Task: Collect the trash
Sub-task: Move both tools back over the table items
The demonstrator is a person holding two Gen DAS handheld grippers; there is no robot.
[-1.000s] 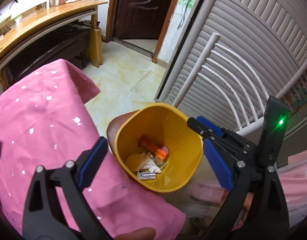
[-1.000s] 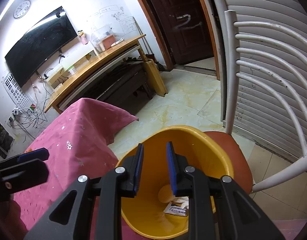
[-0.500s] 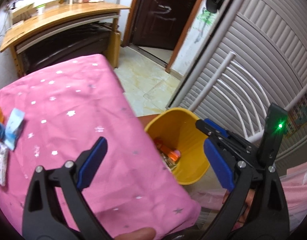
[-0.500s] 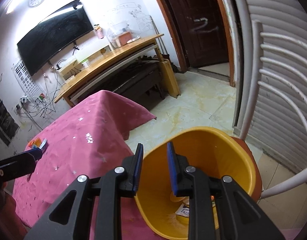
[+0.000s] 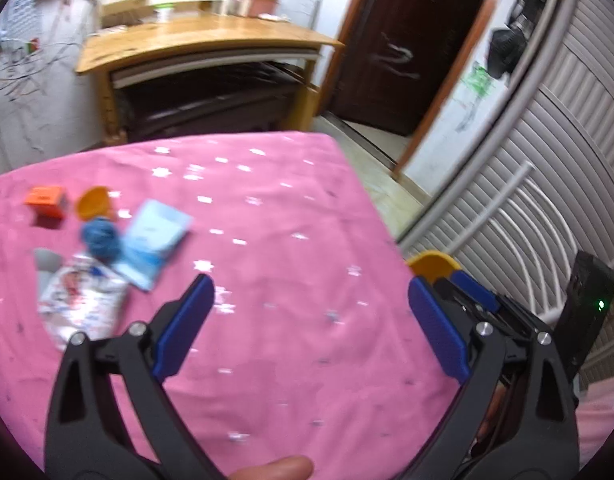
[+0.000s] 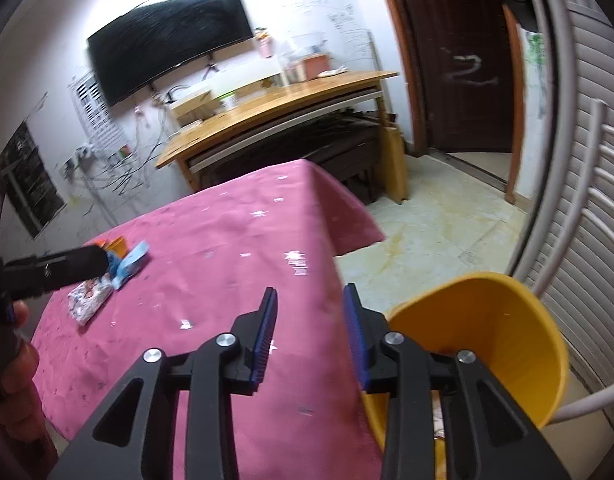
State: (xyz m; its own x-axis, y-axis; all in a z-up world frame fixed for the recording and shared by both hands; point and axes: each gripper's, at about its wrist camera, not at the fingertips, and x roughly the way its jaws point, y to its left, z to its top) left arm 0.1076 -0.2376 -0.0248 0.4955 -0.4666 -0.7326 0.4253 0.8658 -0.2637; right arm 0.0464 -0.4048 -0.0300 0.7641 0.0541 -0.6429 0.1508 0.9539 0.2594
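Observation:
Trash lies at the left of the pink starred tablecloth (image 5: pixel 291 240): an orange box (image 5: pixel 45 200), an orange cup (image 5: pixel 93 202), a blue crumpled ball (image 5: pixel 101 238), a light blue packet (image 5: pixel 155 236) and a white printed wrapper (image 5: pixel 81 300). My left gripper (image 5: pixel 307 304) hangs wide open above the cloth, right of that pile, nothing between its fingers. The yellow bin (image 6: pixel 483 344) stands on a chair at the table's right edge. My right gripper (image 6: pixel 309 312) hovers over the table's edge beside the bin; its jaws are opening and hold nothing. The wrapper (image 6: pixel 89 296) also shows there.
A wooden desk (image 5: pixel 203 40) stands behind the table, a dark door (image 5: pixel 391 48) to its right. White chair-back bars (image 6: pixel 579 208) and a slatted shutter (image 5: pixel 547 168) close off the right side. A person's hand (image 6: pixel 15 360) holds the left tool.
Both grippers swung left, away from over the yellow bin and onto the pink table. The trash pile came into view. The right jaws have spread wider.

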